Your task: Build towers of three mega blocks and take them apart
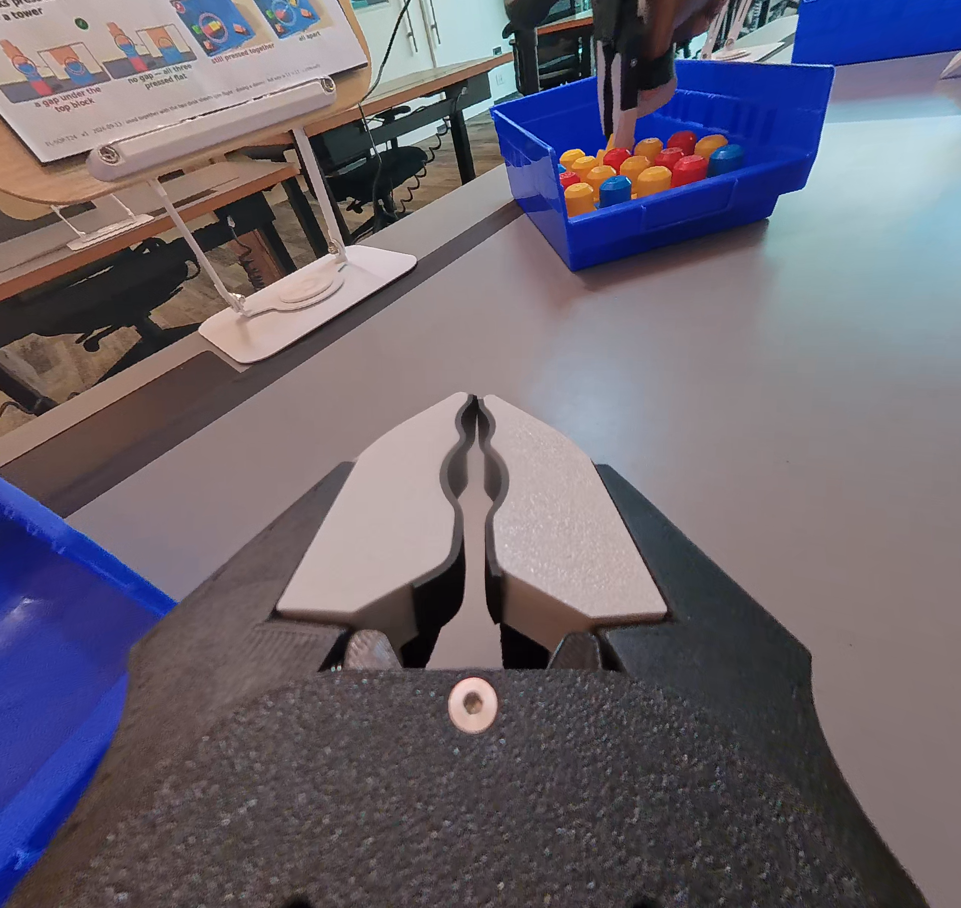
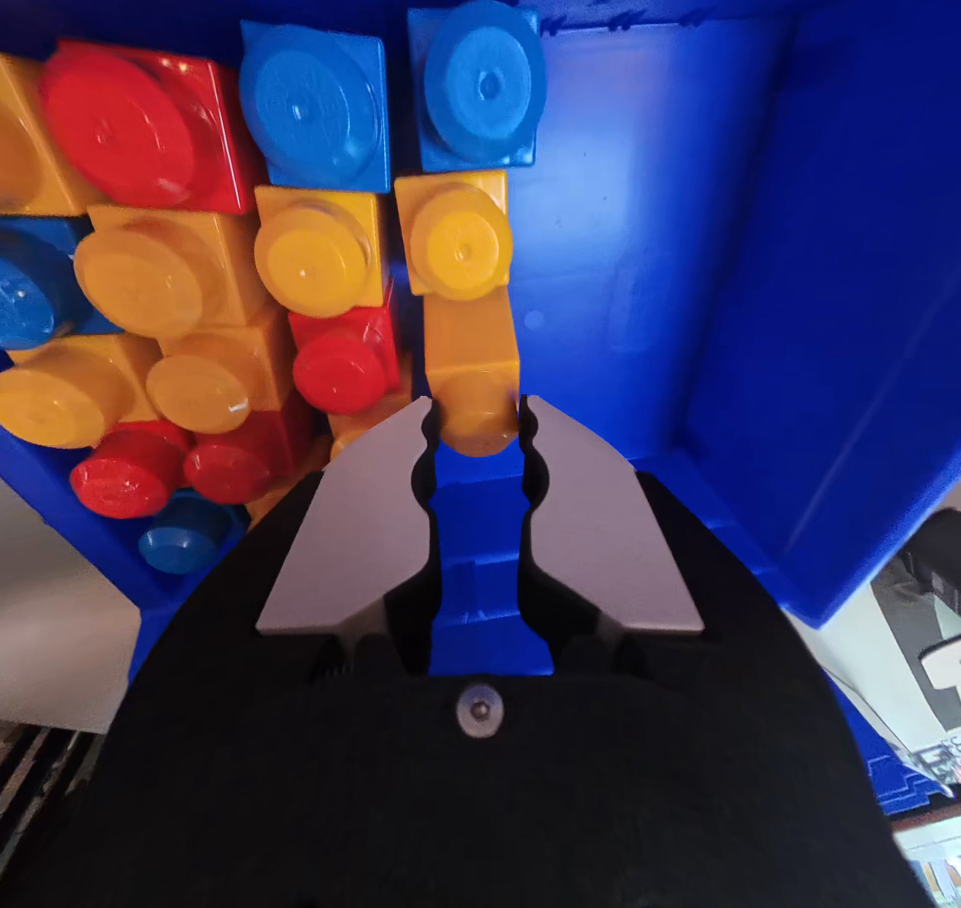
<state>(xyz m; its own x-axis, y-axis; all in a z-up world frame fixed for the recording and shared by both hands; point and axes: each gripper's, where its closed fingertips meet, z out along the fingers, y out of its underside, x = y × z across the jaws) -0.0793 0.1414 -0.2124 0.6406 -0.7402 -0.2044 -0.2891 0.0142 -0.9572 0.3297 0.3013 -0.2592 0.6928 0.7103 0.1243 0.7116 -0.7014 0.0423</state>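
Yellow plastic mega block [image 2: 470,363] lies in the blue plastic bin [image 2: 728,259], its stud gripped by the right tongs [image 2: 476,405]; recommend a straight, level lift clear of neighbours, while left tongs [image 1: 474,405] rest clenched, empty, above the grey table [image 1: 676,363].

The blocks [image 2: 322,254] look like glossy moulded plastic, with bright highlights on their round studs. The bin [image 1: 676,223] holding them is shiny blue plastic. The table [image 1: 676,415] is a smooth, matt grey surface with a soft sheen. The left gripper [image 1: 476,405] has grainy, matt grey fingers [image 1: 551,509] on a rough, speckled black body with a bright metal screw [image 1: 472,702]. The stand [image 1: 307,306] at far left looks like smooth white-painted metal.
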